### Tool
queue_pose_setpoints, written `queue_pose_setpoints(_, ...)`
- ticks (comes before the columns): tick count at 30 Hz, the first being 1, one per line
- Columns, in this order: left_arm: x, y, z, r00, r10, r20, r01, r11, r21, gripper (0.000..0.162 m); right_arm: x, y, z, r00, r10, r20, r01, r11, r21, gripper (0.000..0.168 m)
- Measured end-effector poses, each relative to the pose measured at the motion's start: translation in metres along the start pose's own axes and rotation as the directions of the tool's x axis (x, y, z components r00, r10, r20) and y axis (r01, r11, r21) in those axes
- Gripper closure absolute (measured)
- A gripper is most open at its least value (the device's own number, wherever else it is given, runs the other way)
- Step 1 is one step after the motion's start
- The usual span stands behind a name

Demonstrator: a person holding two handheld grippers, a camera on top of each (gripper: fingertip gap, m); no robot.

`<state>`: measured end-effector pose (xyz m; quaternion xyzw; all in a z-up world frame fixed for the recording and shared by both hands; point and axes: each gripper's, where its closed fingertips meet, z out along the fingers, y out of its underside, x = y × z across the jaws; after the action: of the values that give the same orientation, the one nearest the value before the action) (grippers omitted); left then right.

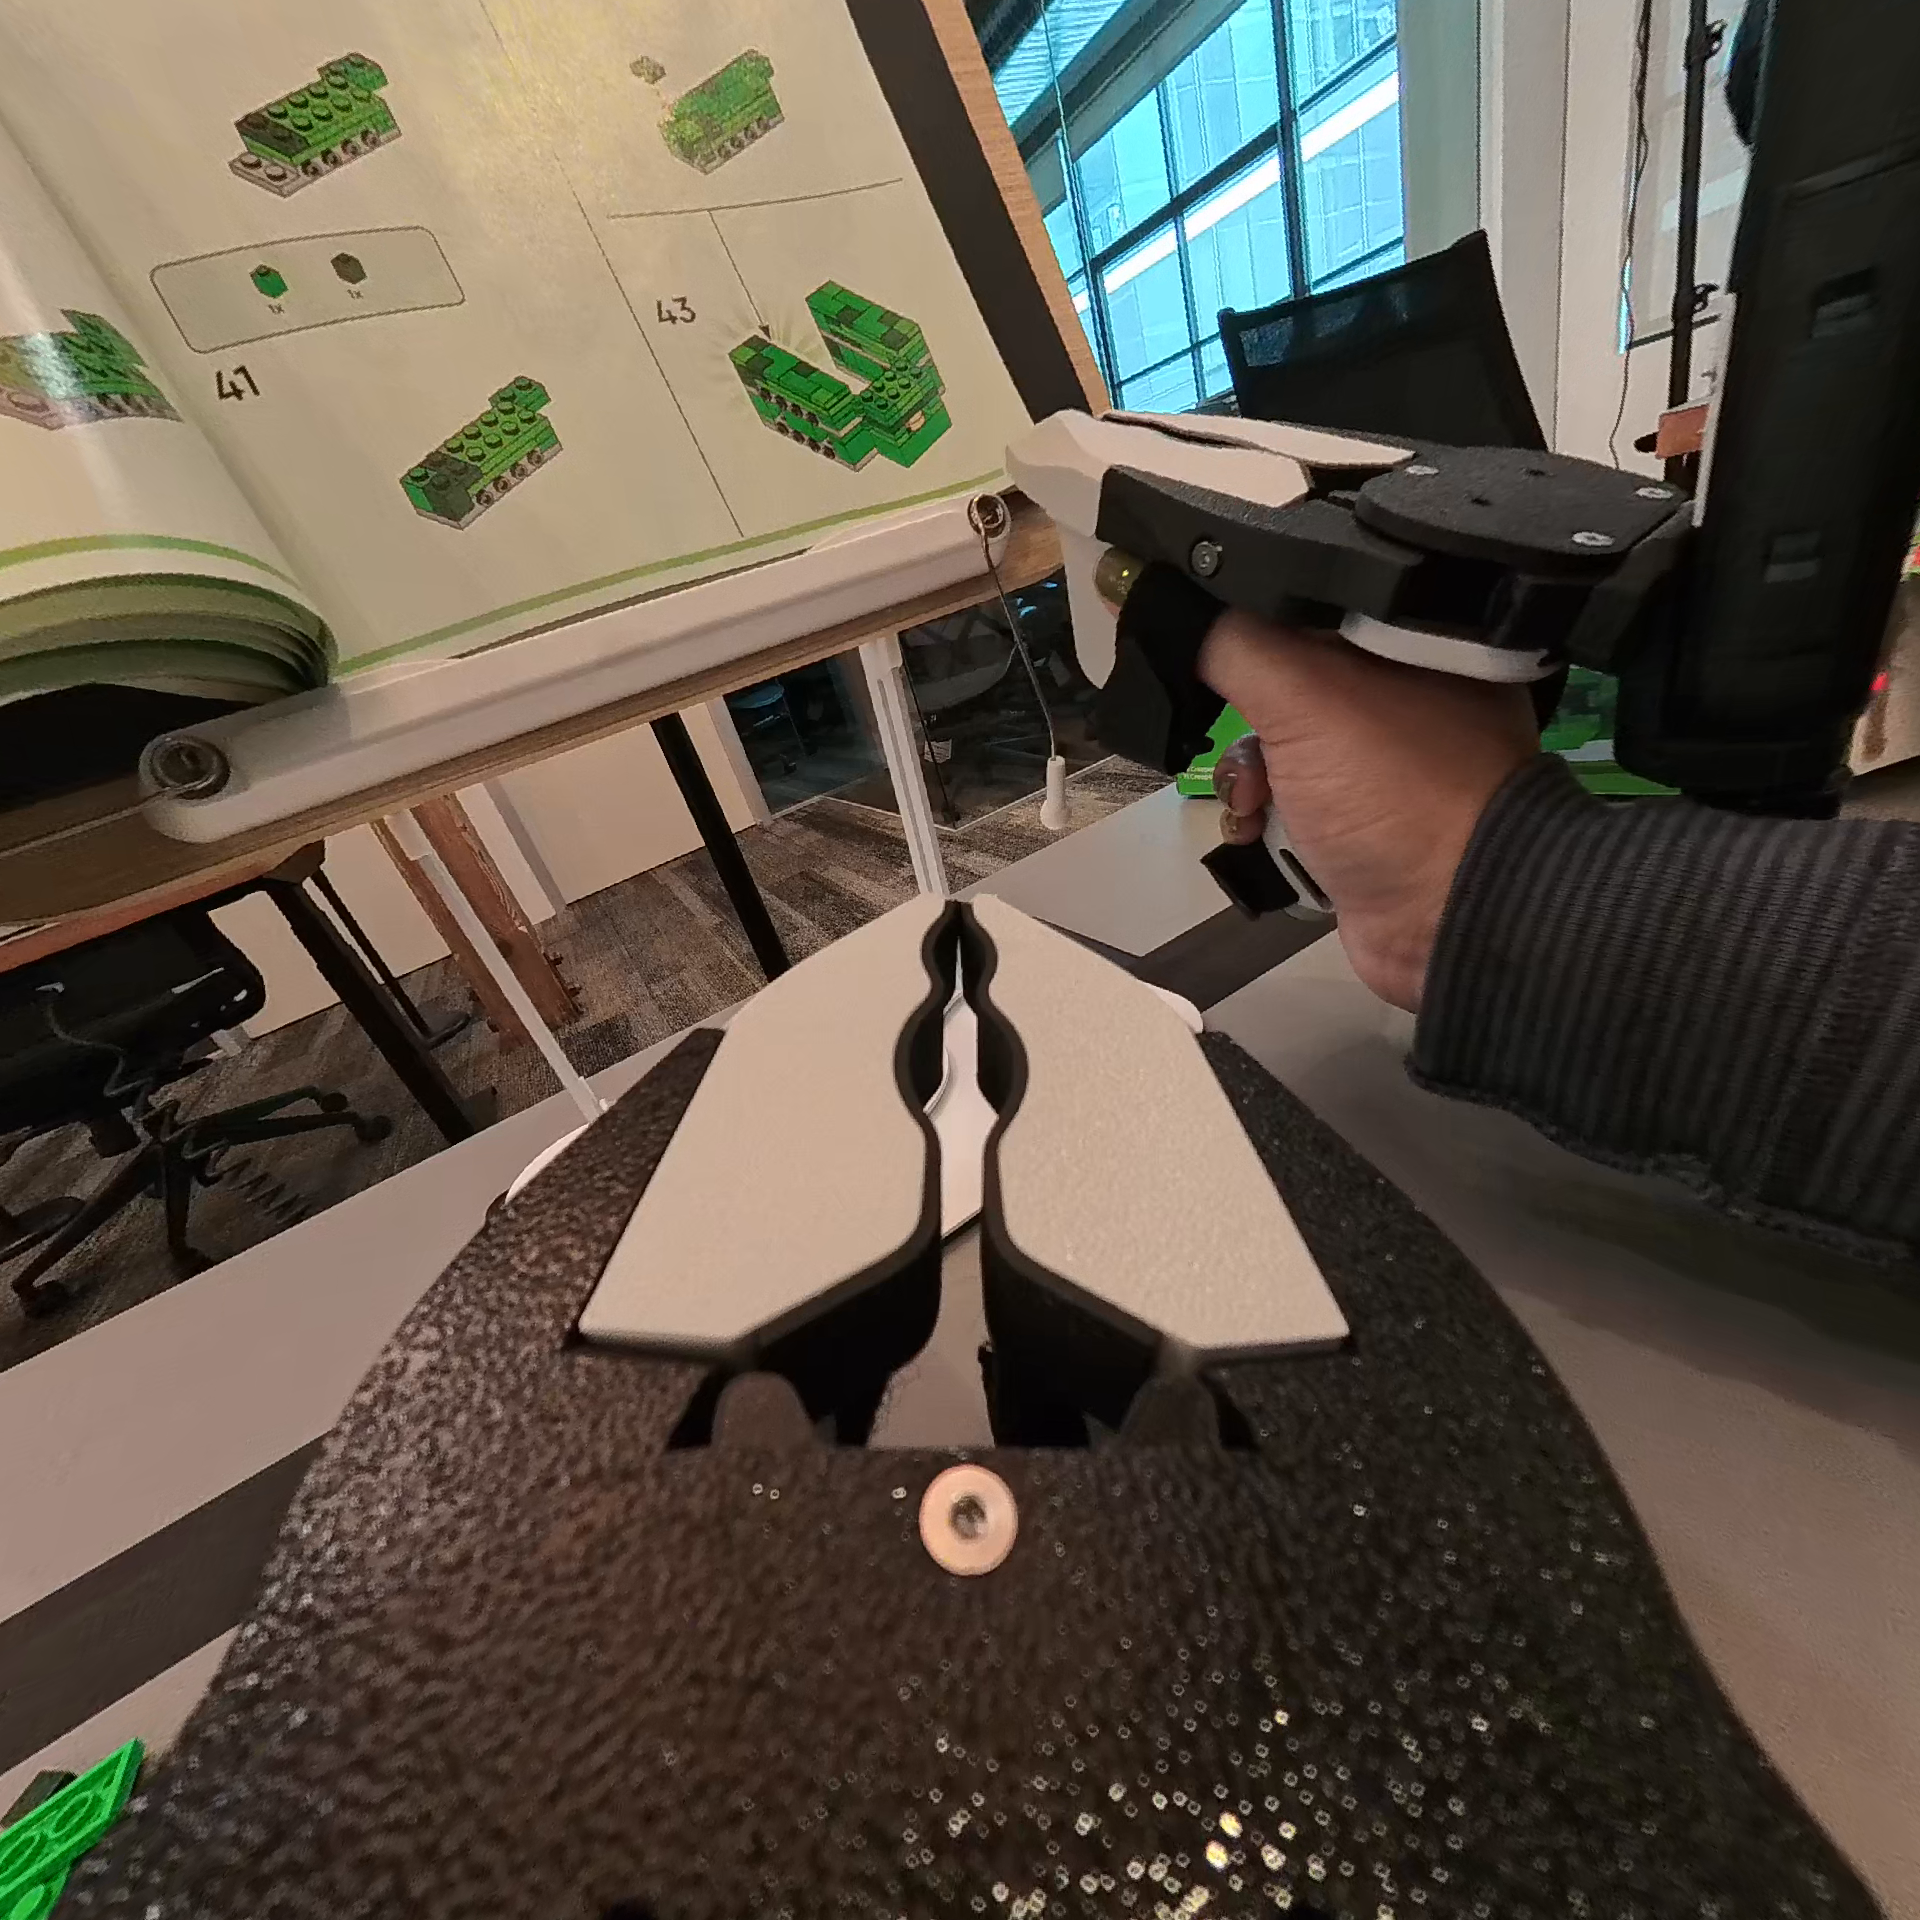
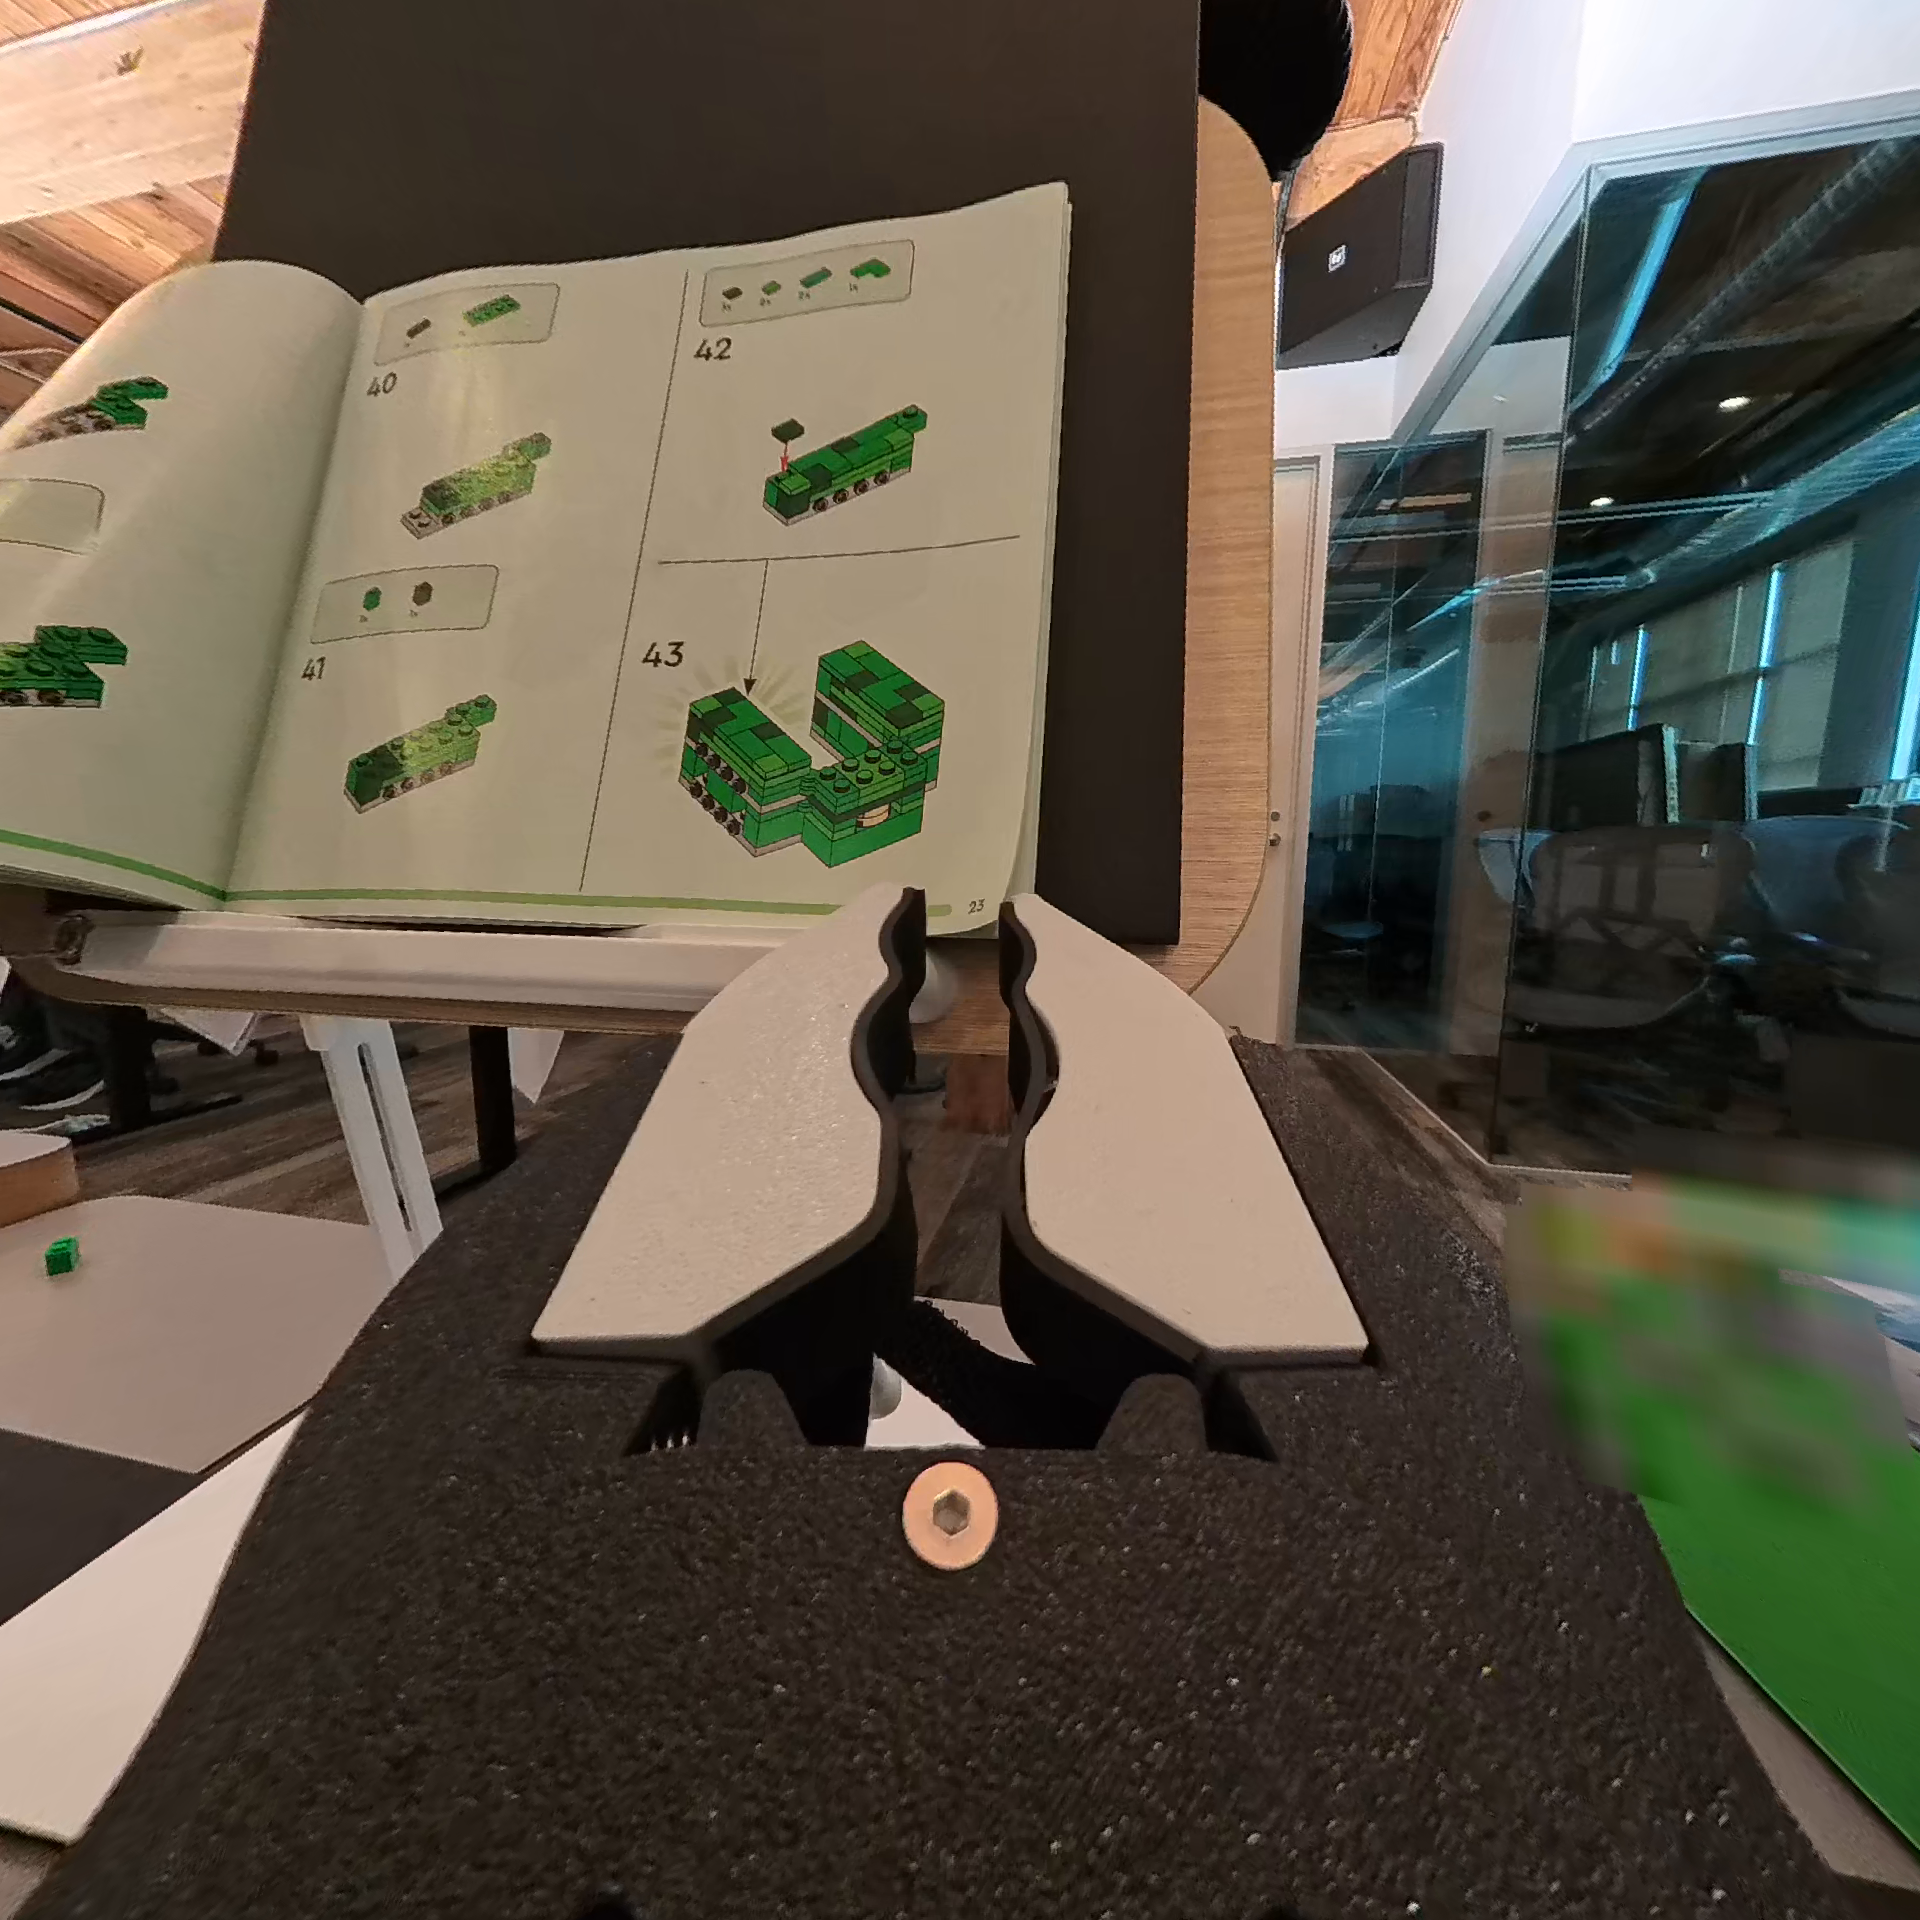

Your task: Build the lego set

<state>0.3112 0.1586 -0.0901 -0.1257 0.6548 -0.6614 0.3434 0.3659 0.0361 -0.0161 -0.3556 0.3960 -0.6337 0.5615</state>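
An open instruction booklet with pictures of green brick builds rests on a tilted wooden stand; it also shows in the right wrist view. My left gripper is shut and empty, held above the grey table and pointing under the stand. My right gripper has its jaws a little apart with nothing between them, and points at the booklet's lower right corner. In the left wrist view a hand holds the right gripper up at the booklet's right edge. A small green brick lies on a white board at far left.
Flat green lego pieces lie at the bottom left corner of the left wrist view. A green box sits on the table at right. A white round plate lies under the left fingers. Office chairs, table legs and glass walls stand beyond. My right fingertips sit around 15 cm from my left ones. My right tips are about 45 cm from the small green brick, my left tips only 40 cm.
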Motion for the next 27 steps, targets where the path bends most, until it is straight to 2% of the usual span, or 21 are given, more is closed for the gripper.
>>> queue_pose_setpoints(27,0.002,0.001,0.000,1.000,0.007,-0.009,-0.007,1.000,-0.004,0.162,0.011,0.008,0.007,0.999,-0.023,-0.032,0.021,0.997,-0.078,0.168)
